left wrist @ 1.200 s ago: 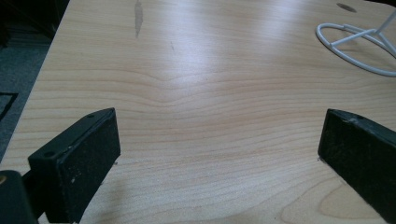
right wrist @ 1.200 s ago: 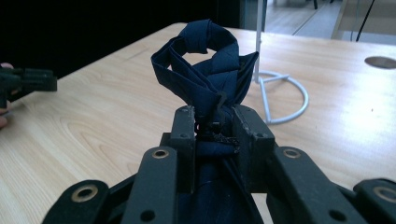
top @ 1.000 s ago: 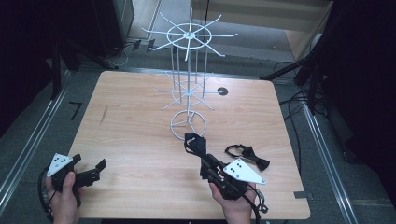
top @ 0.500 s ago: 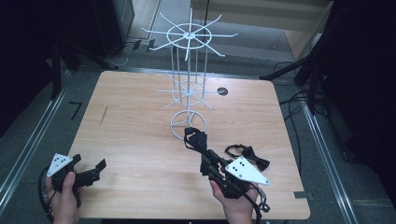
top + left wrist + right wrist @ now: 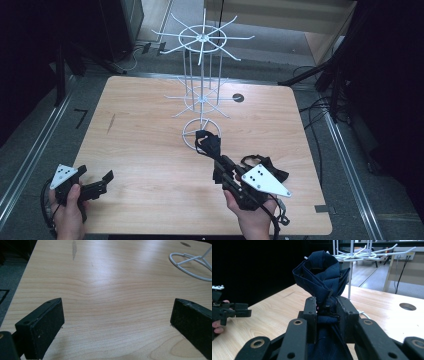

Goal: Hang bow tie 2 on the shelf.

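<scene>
Two grippers up. Right gripper (image 5: 206, 142) clamped tight on navy bow tie (image 5: 322, 277), since a second ago lifted a touch higher, nearer base ring of white wire display rack (image 5: 200, 95). Reads as carry toward hook, hang not yet done. Second dark bow tie (image 5: 265, 166) lies on table (image 5: 140, 150) just beside my right hand. Left gripper (image 5: 97, 182) parked at near-left edge, jaws wide apart, nothing held. Right gripper view gives fabric folds pinched between pads (image 5: 310, 312); high view gives dark lump. Left gripper view: bare wood between pads.

table (image 5: 105, 290): glossy wood | bow tie (image 5: 322, 277): matt cloth | rack (image 5: 202, 75): probably coated wire
</scene>
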The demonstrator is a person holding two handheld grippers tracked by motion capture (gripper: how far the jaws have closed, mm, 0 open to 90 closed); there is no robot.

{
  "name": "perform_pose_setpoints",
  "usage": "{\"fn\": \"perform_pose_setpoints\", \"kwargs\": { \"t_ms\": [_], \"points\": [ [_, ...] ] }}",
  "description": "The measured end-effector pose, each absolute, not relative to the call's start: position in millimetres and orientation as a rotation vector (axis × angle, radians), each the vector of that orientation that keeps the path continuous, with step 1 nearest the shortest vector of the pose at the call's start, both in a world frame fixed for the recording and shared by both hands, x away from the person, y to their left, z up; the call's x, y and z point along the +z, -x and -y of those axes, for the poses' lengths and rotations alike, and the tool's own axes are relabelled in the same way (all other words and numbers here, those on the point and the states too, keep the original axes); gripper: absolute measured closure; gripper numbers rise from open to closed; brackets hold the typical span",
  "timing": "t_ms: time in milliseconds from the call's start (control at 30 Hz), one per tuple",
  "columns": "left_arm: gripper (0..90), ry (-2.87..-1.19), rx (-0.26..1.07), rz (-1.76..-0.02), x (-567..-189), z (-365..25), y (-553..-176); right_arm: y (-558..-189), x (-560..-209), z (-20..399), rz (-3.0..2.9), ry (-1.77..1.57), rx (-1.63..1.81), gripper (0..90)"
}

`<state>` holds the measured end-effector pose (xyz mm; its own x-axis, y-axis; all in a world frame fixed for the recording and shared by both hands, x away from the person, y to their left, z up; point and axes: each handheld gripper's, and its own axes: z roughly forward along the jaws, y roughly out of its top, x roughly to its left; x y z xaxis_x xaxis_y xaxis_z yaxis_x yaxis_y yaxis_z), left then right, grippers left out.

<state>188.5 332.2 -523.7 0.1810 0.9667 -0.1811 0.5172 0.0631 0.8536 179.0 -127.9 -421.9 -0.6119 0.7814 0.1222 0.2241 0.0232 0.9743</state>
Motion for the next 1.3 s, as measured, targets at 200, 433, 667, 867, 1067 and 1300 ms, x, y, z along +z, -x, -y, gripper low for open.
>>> {"fn": "perform_pose_setpoints", "kwargs": {
  "t_ms": [200, 433, 667, 867, 1067, 1300],
  "points": [
    [0.0, -1.577, 0.645, -1.459, -523.6, -332.1, -188.3, -181.8, -416.4, 125.6, -1.851, -1.015, 1.624, 72.1],
    [0.0, -1.577, 0.647, -1.458, -523.7, -331.9, -188.4, -187.0, -410.6, 122.3, -1.844, -1.007, 1.627, 72.1],
    [0.0, -1.577, 0.644, -1.459, -523.6, -332.4, -188.2, -191.3, -407.1, 119.2, -1.835, -1.007, 1.636, 72.1],
    [0.0, -1.577, 0.648, -1.459, -523.6, -332.2, -188.2, -196.1, -405.3, 117.6, -1.832, -1.010, 1.632, 72.1],
    [0.0, -1.579, 0.640, -1.460, -523.6, -332.2, -188.0, -202.1, -406.5, 115.4, -1.835, -1.026, 1.620, 72.1],
    [0.0, -1.578, 0.642, -1.460, -523.6, -332.1, -188.0, -208.6, -408.1, 114.2, -1.838, -1.049, 1.610, 72.1]
  ]
}}
